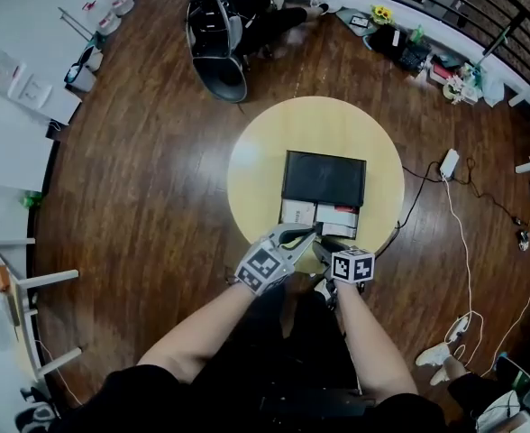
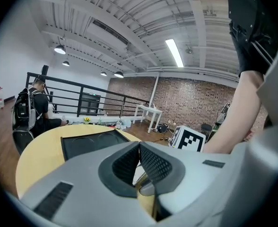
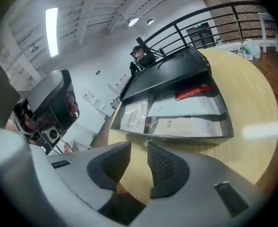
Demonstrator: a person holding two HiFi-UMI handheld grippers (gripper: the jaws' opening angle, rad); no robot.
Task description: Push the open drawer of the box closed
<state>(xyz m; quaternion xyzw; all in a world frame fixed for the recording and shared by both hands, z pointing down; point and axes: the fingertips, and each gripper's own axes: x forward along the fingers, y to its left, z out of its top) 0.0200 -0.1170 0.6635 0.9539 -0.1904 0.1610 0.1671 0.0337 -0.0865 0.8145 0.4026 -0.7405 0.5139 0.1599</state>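
Mid-frame on the round desk [image 1: 256, 165], the black box [image 1: 324, 177] has its drawer [image 3: 177, 126] pulled out, packets [image 3: 184, 109] showing. Just before the drawer's front, the left hand-held gripper [image 2: 139, 144] is pressed together and the right hand-held gripper [image 3: 139, 147] is spread and empty, apparently placed to push.

Around my round pale wooden table [image 1: 247, 165] lies dark plank floor [image 1: 139, 197]; a black metal railing [image 1: 490, 16] runs far right.
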